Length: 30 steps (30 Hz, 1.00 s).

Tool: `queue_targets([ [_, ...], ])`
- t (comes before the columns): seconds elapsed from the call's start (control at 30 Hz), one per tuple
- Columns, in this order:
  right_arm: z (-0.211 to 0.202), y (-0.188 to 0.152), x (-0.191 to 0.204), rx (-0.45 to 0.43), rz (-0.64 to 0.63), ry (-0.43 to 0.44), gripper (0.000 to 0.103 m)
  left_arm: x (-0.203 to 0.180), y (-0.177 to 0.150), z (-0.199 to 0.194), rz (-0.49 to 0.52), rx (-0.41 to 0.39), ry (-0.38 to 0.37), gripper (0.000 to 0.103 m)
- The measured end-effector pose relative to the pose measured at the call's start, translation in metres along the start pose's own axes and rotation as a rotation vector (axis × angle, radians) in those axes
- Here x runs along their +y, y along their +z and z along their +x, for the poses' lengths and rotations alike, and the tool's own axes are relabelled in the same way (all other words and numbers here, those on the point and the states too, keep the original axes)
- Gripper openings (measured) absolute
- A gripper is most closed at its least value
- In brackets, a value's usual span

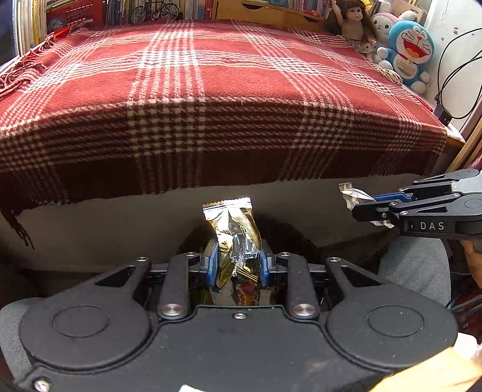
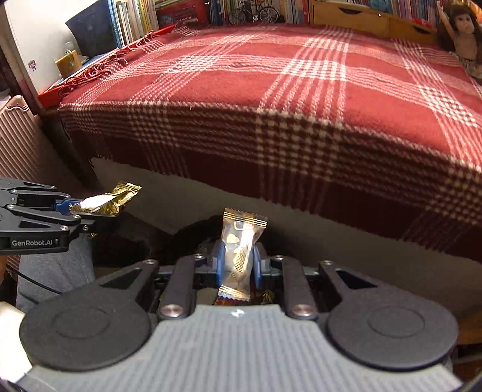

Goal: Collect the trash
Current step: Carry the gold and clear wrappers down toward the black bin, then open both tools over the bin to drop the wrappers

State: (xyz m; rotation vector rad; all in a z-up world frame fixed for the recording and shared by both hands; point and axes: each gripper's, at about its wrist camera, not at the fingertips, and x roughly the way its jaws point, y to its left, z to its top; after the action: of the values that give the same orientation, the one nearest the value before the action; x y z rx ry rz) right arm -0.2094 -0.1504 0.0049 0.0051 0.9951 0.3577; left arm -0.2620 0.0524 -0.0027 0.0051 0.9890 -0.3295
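Note:
My left gripper (image 1: 238,259) is shut on a crumpled gold wrapper (image 1: 233,232), which stands up between its blue pads. From the right wrist view the same gripper (image 2: 75,211) shows at the left edge, holding the gold wrapper (image 2: 111,197). My right gripper (image 2: 238,260) is shut on a pale silver-gold wrapper (image 2: 239,250). In the left wrist view that gripper (image 1: 364,208) reaches in from the right with the silver wrapper (image 1: 351,194). Beneath both grippers lies a dark round opening (image 1: 286,238) with more wrappers (image 1: 247,297) visible inside.
A table under a red plaid blanket (image 1: 211,90) fills the view ahead, its edge hanging above the grippers. Dolls and plush toys (image 1: 406,51) sit at the back right, books (image 2: 180,12) along the back. A pink suitcase (image 2: 18,138) stands left. Grey-trousered knees (image 1: 415,268) are close by.

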Motion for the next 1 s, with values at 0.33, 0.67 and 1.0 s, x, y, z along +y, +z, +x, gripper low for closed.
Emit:
queue_targets([
  [0.33,-0.021,0.001,0.005,0.026,-0.004,0.021,0.025,0.009,0.010,-0.042,0.034,0.038,-0.036,0.025],
  [0.67,-0.043,-0.012,0.021,-0.014,-0.036,-0.017,0.027,-0.006,-0.012,-0.030,0.107,0.047,-0.024,0.027],
  [1.0,-0.006,-0.004,0.022,0.032,-0.054,-0.010,0.031,-0.013,-0.008,0.027,0.133,0.122,-0.012,0.031],
])
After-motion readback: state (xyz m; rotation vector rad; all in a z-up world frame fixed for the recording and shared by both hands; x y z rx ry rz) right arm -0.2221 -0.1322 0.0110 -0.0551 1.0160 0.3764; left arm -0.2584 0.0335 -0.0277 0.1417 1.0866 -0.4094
